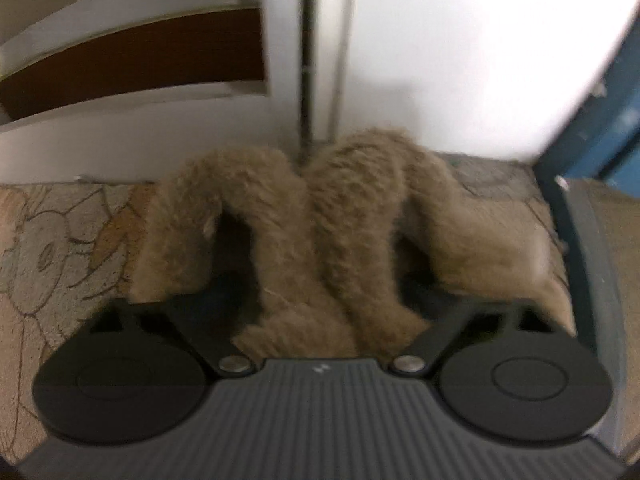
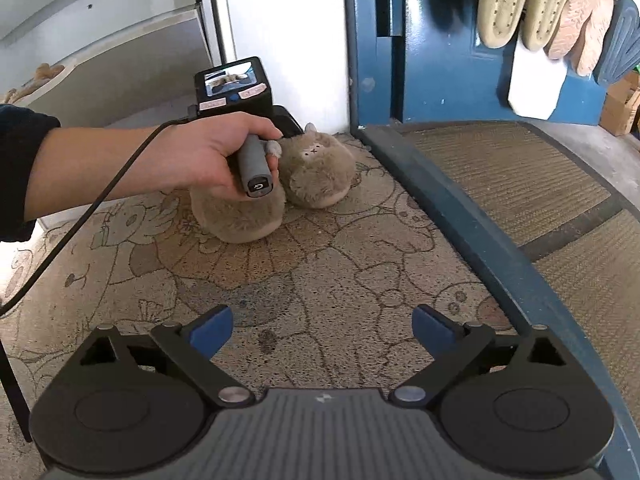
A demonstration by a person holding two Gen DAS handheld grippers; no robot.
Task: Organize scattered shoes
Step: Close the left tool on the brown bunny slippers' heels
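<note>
Nearest you in the right wrist view, your right gripper (image 2: 322, 330) hangs with its blue-padded fingers (image 2: 212, 330) spread wide and nothing between them, over the near part of the beige rug printed with cartoon outlines (image 2: 340, 264). Along the rug's right edge runs a dark blue door sill (image 2: 472, 232), with a ribbed brown doormat (image 2: 508, 176) beyond it.

Further along the rug, toward its far edge by the white wall (image 2: 288, 32), the two fluffy tan slippers (image 2: 316, 172) sit side by side, touching each other. The right one shows a small stitched face on its toe. Your left hand (image 2: 208, 156) grips the grey handle above the left slipper, with the black cable (image 2: 80, 224) trailing back off it toward the rug's left edge.

In the left wrist view, your left gripper (image 1: 320, 292) points steeply down onto the pair. Its fingertips are buried in the fur: one arm reaches into the dark mouth of the left slipper, the other into that of the right, and the two inner walls of the slippers are bunched together between them. The jaws stand partly closed around that fur; the picture is blurred, so you cannot tell whether the pads actually press on it.

Farthest off, pale-soled shoes (image 2: 516, 4) hang on the blue door (image 2: 440, 60), soles facing out.
</note>
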